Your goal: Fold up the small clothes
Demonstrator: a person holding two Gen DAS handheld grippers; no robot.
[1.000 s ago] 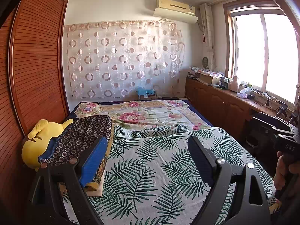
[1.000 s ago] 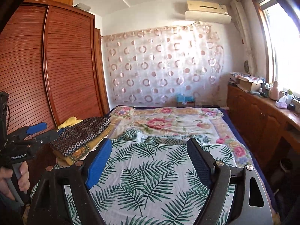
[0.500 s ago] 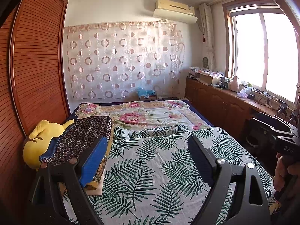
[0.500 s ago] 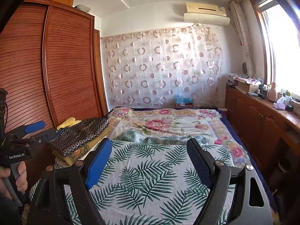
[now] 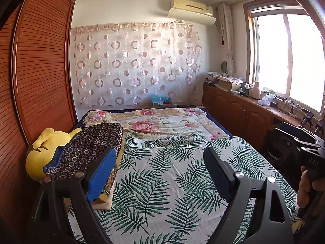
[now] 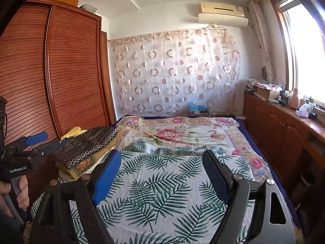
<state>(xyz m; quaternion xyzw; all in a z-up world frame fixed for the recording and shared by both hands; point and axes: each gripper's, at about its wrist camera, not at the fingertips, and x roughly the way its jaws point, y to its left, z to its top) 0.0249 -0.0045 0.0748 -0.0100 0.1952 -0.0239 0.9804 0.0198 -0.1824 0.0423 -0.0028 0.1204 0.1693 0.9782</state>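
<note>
Both grippers held level over the bed, nothing in them

Your left gripper (image 5: 160, 174) and right gripper (image 6: 162, 174) hang with jaws spread wide and empty above the palm-leaf sheet (image 5: 172, 172). The dark ring-patterned garment (image 5: 89, 146) lies folded atop a stack at left of frame, likely kept aside so the middle stays free.

A dark garment with small ring prints (image 5: 89, 146) lies folded atop a short stack of yellowish cloth (image 6: 81, 165) at the bed's left edge, roughly flat, its far end raised.
</note>
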